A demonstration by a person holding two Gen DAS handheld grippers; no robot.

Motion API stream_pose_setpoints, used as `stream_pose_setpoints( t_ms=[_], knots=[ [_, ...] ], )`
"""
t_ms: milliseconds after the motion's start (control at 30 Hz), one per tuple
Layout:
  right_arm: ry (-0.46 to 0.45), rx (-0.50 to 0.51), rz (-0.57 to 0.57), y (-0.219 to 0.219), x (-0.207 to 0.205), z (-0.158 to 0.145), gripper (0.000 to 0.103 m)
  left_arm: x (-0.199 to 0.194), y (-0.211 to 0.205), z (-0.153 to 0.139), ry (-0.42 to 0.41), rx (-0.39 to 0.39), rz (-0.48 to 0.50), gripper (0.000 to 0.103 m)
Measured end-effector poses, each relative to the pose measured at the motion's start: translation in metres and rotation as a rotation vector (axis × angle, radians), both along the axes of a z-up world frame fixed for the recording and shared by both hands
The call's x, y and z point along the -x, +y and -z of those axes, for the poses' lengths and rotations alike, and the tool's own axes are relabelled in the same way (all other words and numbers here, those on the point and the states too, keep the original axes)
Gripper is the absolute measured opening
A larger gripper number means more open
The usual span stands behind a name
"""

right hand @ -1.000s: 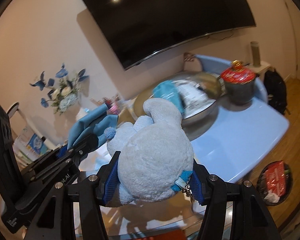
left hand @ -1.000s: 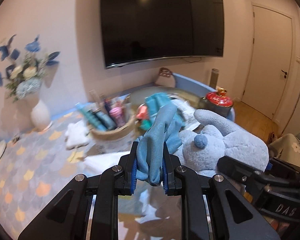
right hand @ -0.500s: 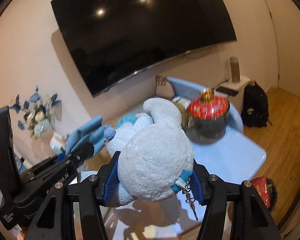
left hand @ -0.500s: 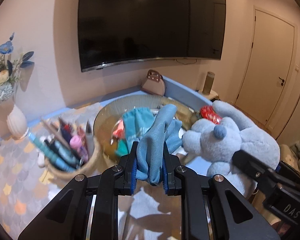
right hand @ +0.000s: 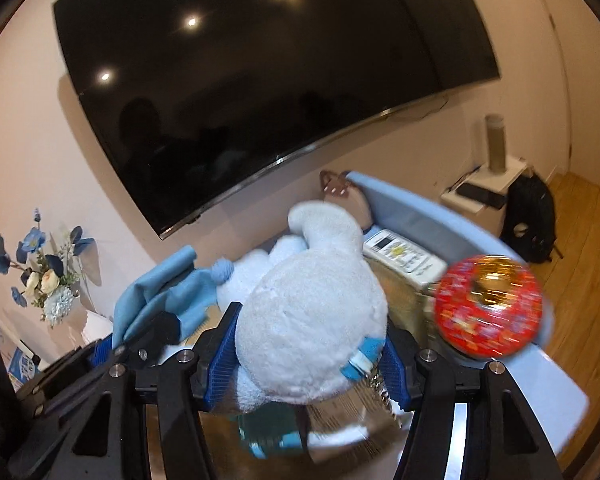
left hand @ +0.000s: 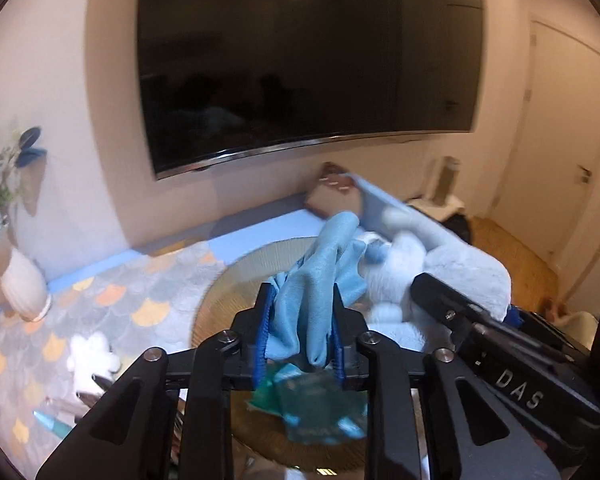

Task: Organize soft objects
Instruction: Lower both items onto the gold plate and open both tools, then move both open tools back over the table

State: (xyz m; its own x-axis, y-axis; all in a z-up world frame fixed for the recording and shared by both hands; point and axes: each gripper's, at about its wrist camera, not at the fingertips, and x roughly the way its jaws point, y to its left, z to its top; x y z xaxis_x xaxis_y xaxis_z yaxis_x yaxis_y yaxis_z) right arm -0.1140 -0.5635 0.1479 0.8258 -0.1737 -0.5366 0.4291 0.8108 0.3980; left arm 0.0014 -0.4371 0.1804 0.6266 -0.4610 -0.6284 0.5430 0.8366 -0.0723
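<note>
While both tools hang over the round woven tray (left hand: 220,304), each one carries a soft item. The left gripper (left hand: 299,336) is clenched on a light blue cloth (left hand: 320,280), its 2 blue pads pinching the bunched lower part so the loose upper folds stand up and flop toward the far side. The right gripper (right hand: 310,354) is clenched around a pale plush toy (right hand: 312,312), its jaws spread wide on the round body, with the toy's tag and small chain dangling at the near right.

Both items look light and fully compliant. The cloth will drape and can slide free if gripped only by a thin edge, so a hold on a gathered bunch, as here, seems safest. The plush squashes under pressure and springs back; taking it across the fattest part of the body gives the pads the most to bite on.

A teal fabric piece (left hand: 320,412) lies in the tray below, and a red tin (right hand: 488,308) sits to the right, close to the plush.
</note>
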Motion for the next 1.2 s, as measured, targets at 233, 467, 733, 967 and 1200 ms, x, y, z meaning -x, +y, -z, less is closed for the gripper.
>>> stream_pose_setpoints(
  t_ms=[233, 467, 733, 967, 1200],
  knots=[
    [0.057, -0.069, 0.031, -0.022, 0.004, 0.018, 0.067, -0.006, 0.018, 0.009, 0.087, 0.115, 0.048, 0.078],
    [0.019, -0.036, 0.042, -0.008, 0.048, 0.008, 0.088, 0.036, 0.023, -0.012, -0.034, 0.065, 0.103, 0.084],
    [-0.025, 0.031, -0.013, 0.034, 0.082, -0.015, 0.088, 0.084, 0.122, -0.024, 0.009, 0.213, 0.109, 0.084],
    [-0.04, 0.067, -0.137, 0.105, 0.083, -0.017, 0.088, 0.1, 0.251, 0.003, 0.013, 0.217, -0.163, 0.084],
    [-0.034, 0.137, -0.348, 0.202, 0.059, -0.009, 0.099, 0.084, 0.355, 0.045, 0.069, 0.066, -0.474, 0.084]
  ],
)
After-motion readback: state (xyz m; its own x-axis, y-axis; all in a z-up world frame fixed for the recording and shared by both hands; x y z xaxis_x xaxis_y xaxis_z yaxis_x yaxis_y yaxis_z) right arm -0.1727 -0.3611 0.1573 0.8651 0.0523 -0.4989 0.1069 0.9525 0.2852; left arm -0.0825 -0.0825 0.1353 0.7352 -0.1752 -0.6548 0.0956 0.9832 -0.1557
